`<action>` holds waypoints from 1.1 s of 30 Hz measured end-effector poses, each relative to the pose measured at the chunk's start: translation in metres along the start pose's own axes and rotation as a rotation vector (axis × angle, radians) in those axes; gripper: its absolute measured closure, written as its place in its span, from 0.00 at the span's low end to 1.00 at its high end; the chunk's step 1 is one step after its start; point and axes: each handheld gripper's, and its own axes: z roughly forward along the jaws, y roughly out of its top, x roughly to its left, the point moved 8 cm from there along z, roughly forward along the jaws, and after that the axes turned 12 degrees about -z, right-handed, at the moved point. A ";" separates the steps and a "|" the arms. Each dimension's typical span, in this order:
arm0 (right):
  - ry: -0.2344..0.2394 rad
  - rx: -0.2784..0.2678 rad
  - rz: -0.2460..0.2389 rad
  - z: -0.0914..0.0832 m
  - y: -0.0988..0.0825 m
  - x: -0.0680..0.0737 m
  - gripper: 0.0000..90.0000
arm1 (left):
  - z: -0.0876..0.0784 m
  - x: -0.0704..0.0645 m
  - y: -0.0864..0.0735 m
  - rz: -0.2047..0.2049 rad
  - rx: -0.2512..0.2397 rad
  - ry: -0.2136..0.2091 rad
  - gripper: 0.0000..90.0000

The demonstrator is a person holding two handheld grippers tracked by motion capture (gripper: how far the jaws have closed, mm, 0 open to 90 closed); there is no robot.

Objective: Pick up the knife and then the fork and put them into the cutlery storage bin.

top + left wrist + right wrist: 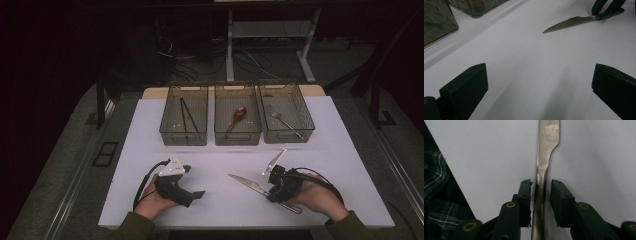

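Closest to the near edge of the worktop [150, 150] are the two hands, each with a set of tongs; left tongs [195, 196] sit near the near-left corner, tipped over toward the middle, jaws spread wide with nothing but bare white surface between them in the left gripper view; they aren't touching anything.

Right tongs [267, 192] are over by the near edge, right of centre, and they straddle the knife [257, 189]; in the right gripper view the jaws stand either side of the handle, narrow gap, the left pad looks to be just about against the metal and the right one has a thin sliver of daylight; so it's a loose bracket rather than a firm pinch, and whether the knife is truly gripped I can't tell for sure.

Knife itself lies flat on the worktop, blade pointing toward the left and a bit away from the person, handle end running back under the right hand toward the near edge; the tip ends up roughly midway between the two tongs.

Along the far edge there are three clear bins in a row; left bin [170, 131] has chopsticks [186, 116], middle bin [238, 137] has a spoon [237, 118] with a reddish bowl, right bin [306, 120] has a fork [281, 120]; all well apart from the knife.
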 end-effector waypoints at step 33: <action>-0.097 -0.105 0.084 -0.025 0.006 -0.023 0.88 | 0.000 0.001 0.000 -0.001 -0.002 -0.001 0.00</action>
